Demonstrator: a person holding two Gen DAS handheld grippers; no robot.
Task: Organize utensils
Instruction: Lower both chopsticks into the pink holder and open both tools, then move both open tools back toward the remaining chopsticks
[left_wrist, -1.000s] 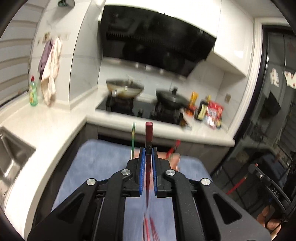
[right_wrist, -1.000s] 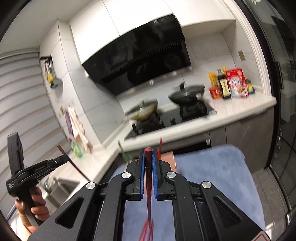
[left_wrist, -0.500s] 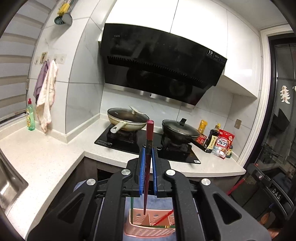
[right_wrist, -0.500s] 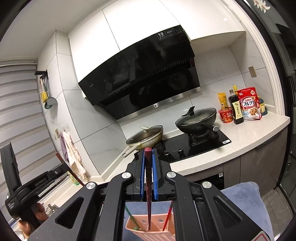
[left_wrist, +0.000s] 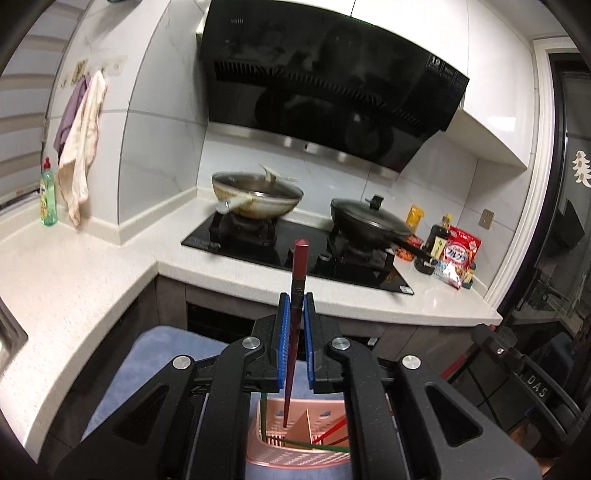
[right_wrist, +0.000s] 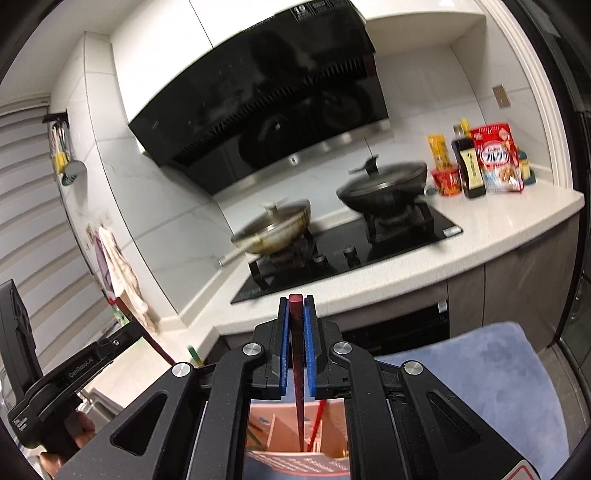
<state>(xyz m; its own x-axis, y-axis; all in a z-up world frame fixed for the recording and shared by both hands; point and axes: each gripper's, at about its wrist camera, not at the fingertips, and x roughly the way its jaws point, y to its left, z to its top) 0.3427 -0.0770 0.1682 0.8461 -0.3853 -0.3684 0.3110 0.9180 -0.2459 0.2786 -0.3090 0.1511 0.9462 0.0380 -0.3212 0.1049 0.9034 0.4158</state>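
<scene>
1. A dark red chopstick (left_wrist: 297, 291) is being clamped upright between the blue pads (left_wrist: 282, 343) of the left gripper (left_wrist: 294, 314), its blunt end sticking up above the fingers.
2. Its tapered tip is being dangled inside the pink utensil holder (left_wrist: 295, 448), in the compartment left of the slanted divider.
3. A green chopstick (left_wrist: 314, 448) and a bright red chopstick (left_wrist: 334, 432) are being seen lying slanted in that holder, low against the perforated bottom.
4. Over on the right wrist view, a 2nd dark red chopstick (right_wrist: 297, 354) is being pinched between the blue pads (right_wrist: 283, 350) of the right gripper (right_wrist: 296, 314), fingers closed tight on it.
5. Its point is being held down inside the pink holder (right_wrist: 295, 463), just beside a bright red chopstick (right_wrist: 317, 419) leaning there.
6. The holder is being seen resting on a blue mat (right_wrist: 480, 369), in front of the white countertop (right_wrist: 498, 225).
7. At the far left of the right wrist view, the left gripper's black body (right_wrist: 55, 376) is being gripped by the person's hand (right_wrist: 79, 435).
8. Behind it all, a pale wok (left_wrist: 258, 194) and a black lidded pan (left_wrist: 369, 221) are being shown sitting on the black hob (left_wrist: 295, 251), with a soy sauce bottle (right_wrist: 469, 162) and a red cereal bag (right_wrist: 496, 158) standing at the counter's right end.
</scene>
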